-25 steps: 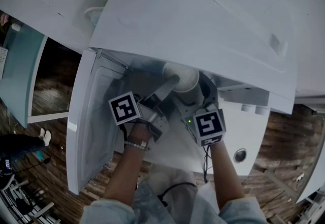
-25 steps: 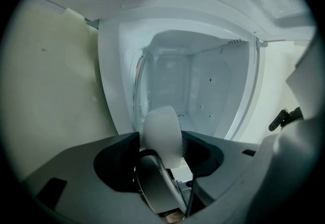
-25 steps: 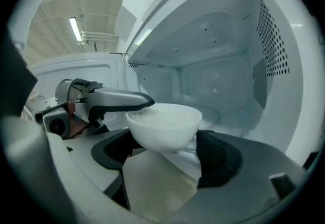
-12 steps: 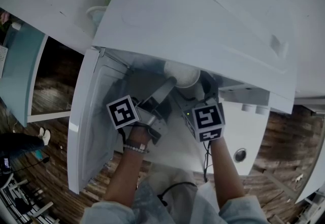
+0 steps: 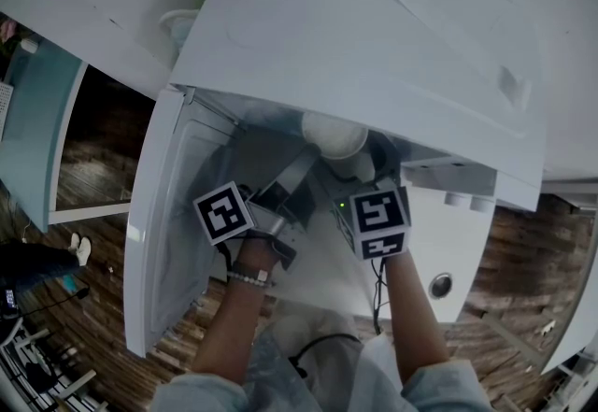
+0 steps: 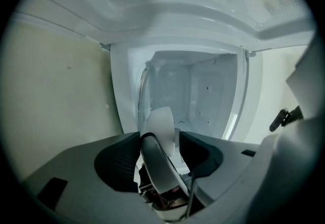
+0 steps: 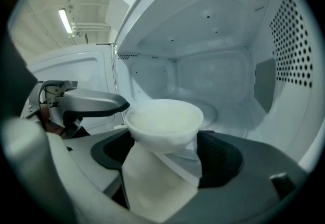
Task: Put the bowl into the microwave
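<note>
Round white bowl (image 7: 163, 119) is hanging in the mouth of the open white box microwave (image 5: 374, 36).
Right gripper (image 7: 165, 139) is pinching the bowl's wall above the round glass turntable (image 7: 210, 111). Left gripper (image 6: 165, 126) is sitting just beside the rim, jaws spread but just closing slightly, nothing between them.

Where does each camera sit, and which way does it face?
Head view: on the head, looking down at the microwave; forearms, left gripper, right gripper show.
Left gripper view: rides it, faces the cavity; tongs open, just closing, nothing visible between.
Right gripper view: rides it, faces the cavity; tongs hold the bowl.
Shared: bowl, head and right gripper views.
</note>
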Tool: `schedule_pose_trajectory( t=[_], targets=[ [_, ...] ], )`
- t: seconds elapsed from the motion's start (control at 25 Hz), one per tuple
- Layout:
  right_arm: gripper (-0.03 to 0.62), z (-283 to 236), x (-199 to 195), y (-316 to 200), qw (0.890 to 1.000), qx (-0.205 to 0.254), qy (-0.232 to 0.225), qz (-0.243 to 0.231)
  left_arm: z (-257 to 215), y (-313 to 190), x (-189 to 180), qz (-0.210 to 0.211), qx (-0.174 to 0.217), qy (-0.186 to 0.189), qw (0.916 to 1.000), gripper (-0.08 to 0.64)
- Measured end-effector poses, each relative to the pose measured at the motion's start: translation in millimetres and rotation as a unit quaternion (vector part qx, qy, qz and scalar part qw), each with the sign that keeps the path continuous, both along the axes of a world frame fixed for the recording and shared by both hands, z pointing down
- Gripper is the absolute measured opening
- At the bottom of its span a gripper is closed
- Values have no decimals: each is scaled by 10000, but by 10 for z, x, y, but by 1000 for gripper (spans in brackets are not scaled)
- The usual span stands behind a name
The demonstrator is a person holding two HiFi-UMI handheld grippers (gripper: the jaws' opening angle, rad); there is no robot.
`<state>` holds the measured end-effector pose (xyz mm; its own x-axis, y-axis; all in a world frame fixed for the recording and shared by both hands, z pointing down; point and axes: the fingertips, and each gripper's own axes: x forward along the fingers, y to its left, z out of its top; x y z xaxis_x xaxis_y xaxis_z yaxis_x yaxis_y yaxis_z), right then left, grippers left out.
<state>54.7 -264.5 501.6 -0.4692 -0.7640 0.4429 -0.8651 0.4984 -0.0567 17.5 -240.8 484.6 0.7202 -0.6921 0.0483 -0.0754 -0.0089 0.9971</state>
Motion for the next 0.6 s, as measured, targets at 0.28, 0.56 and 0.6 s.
schedule_pose_trajectory(
  t=[0.28,0.56,0.6],
  targets=[
    [416,16,8,-29,9999,-129,63,90,45,23,-56,-120,-104,33,9999,187],
    [410,-18,14,-35,9999,-122,5,64,39,-35,-63,-228,-131,38,9996,181],
    [410,-13,21,-27,9999,-137,11,69,41,-44,-65,-237,-131,26,9996,181]
  ],
)
